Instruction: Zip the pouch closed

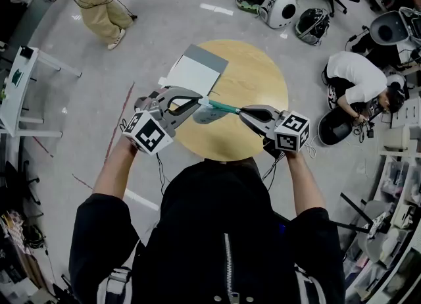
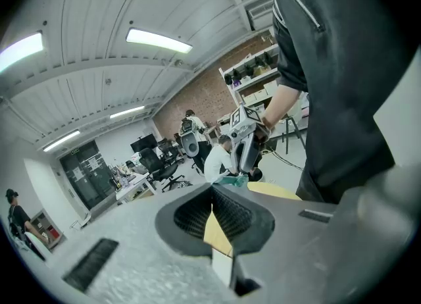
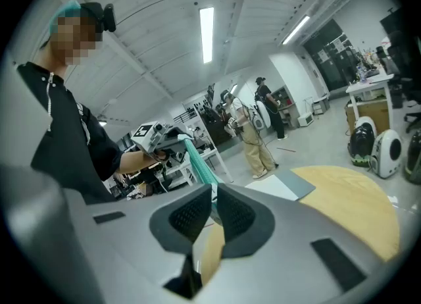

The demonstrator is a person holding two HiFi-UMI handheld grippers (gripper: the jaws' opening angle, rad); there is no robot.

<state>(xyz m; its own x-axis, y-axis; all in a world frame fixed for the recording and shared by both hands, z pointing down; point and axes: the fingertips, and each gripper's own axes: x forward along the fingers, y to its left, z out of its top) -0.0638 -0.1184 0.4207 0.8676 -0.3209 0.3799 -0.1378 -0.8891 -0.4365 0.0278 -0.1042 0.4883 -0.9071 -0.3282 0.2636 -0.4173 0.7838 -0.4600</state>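
1. The left tool [image 1: 198, 102] is clenched tight on the left end of the teal pouch [image 1: 220, 106]. In the left gripper view its pads meet, and only a little teal fabric shows past the tips. This tool is the anchor, so it should hold firm and level to give the other side something to pull against.
2. The pouch is stretched as a narrow band in the air between the two tools. It hangs over the near left part of the round wooden desk [image 1: 258, 79] and appears clear of the top. A white sheet [image 1: 193, 74] on a grey board lies farther back on the desk, apart from the pouch. A taut, straight band should let the slider run cleanly, while slack would likely bunch the teeth and jam it. How much of the zip is already closed is too small to tell.
3. The right tool [image 1: 242, 111] has its jaws nearly together, grasping the pouch's right end. In the right gripper view the teal band rises from between its pads toward the left tool. Whether the pads hold the zip pull or only fabric cannot be made out. If they hold the pull, it should be drawn along the line of the band, not lifted or twisted. If they hold fabric, a fresh grip on the pull comes first.
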